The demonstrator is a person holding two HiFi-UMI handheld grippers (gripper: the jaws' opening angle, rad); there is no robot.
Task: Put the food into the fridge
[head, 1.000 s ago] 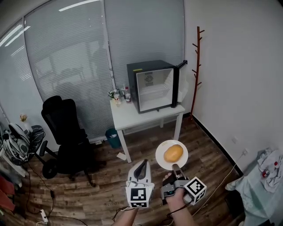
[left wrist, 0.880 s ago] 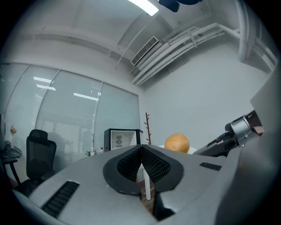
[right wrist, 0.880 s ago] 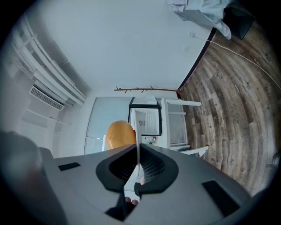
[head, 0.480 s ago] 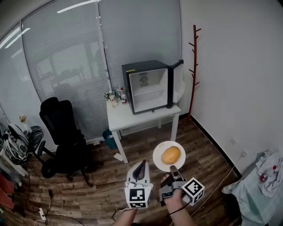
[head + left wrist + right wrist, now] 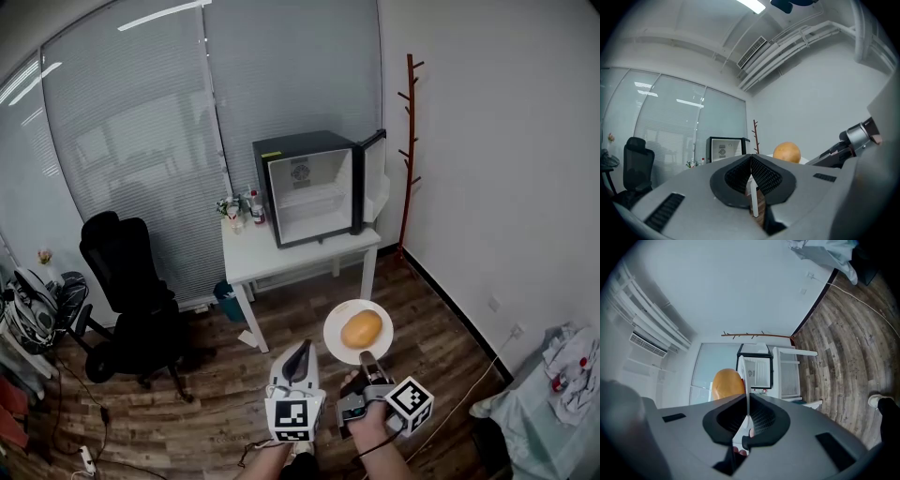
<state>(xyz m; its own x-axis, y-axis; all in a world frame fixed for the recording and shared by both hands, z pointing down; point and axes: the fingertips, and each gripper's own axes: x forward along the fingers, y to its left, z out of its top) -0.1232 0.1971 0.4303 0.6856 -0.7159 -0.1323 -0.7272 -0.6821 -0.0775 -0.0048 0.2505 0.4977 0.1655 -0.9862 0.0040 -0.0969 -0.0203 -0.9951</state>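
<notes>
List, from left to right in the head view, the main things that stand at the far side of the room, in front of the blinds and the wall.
black office chair → small bottles → open fridge → wooden coat stand

A dark wood-plank floor (image 5: 441, 337) with a faint sheen, a smooth matt white table (image 5: 281, 253), a black matt-cased fridge (image 5: 300, 145), a smooth white plate (image 5: 334, 337) under dull-skinned, unwrapped golden food (image 5: 361, 329), and the left gripper (image 5: 302, 347) and right gripper (image 5: 367, 357) in matt grey plastic with ribbed black pads (image 5: 764, 176).
</notes>
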